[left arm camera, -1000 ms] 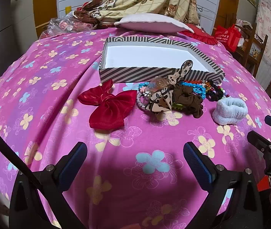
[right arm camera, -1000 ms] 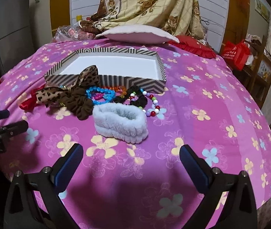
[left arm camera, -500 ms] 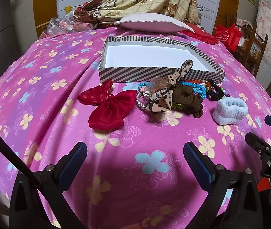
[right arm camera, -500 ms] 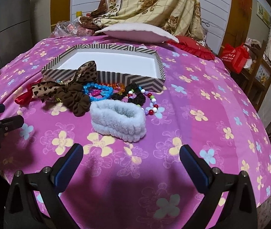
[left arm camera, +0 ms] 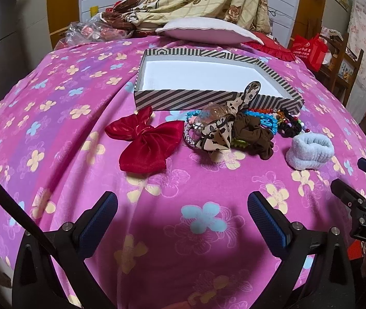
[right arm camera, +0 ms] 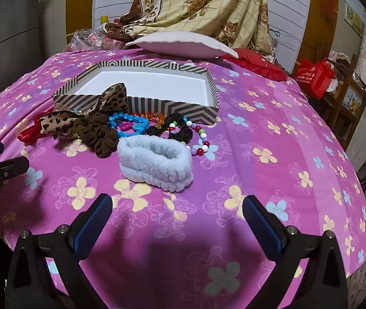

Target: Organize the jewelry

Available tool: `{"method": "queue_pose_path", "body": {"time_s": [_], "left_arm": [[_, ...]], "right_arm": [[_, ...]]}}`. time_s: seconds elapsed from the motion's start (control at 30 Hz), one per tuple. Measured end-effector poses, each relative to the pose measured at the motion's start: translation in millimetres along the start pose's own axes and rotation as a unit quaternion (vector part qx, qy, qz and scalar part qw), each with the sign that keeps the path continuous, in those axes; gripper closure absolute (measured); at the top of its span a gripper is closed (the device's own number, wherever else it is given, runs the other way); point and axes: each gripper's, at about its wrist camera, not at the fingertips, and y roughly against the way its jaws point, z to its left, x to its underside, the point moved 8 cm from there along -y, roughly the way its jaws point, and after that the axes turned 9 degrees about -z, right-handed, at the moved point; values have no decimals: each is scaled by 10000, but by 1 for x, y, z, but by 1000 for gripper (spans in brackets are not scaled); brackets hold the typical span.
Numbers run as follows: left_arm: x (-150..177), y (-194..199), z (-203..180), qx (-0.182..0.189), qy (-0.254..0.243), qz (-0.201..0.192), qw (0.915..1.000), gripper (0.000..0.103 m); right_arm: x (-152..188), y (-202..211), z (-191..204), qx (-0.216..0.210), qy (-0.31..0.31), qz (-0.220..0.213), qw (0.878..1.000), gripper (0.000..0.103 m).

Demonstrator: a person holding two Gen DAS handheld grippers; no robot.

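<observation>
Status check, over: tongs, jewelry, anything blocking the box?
Left tongs open, empty. Right tongs open, empty. Striped box empty; red bow, fluffy blue scrunchie and bead bracelets on bedspread before it. Path clear.

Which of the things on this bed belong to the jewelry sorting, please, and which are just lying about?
For the job: striped box, red bow, leopard bow, brown scrunchie, blue bead bracelet, multicolored bead string, fluffy blue band.

Lying about: white pillow, floral blanket, red bag.
</observation>
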Motion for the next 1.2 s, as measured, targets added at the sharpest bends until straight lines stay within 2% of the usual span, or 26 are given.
{"method": "queue_pose_path", "body": {"time_s": [0.27,0.43,0.5,0.57,0.7,0.9,1.2], "left_arm": [[2,1,-5,-48,-60,8,10000,29],[-5,11,-6,166,149,-255,9994,29],[-11,16,-8,342,242,-435,9982,28],[-14,21,-9,333,196,-523,9979,28],[-18,23,-8,307,174,-522,9980,28],[-17,20,-3,189,238,-428,9986,31],[-10,17,-11,423,215,-295,9984,32]], "right_arm": [[-2,2,-2,-9,-32,-77,10000,0],[-5,4,-6,-263,-432,-238,9984,0],[-4,2,-6,-353,-522,-167,9979,0],[-4,2,-4,-369,-485,-144,9980,0],[-10,8,2,-376,-302,-280,9984,0],[-6,4,7,-211,-16,-117,9997,0],[-4,5,1,-56,21,-111,9999,0]]}}
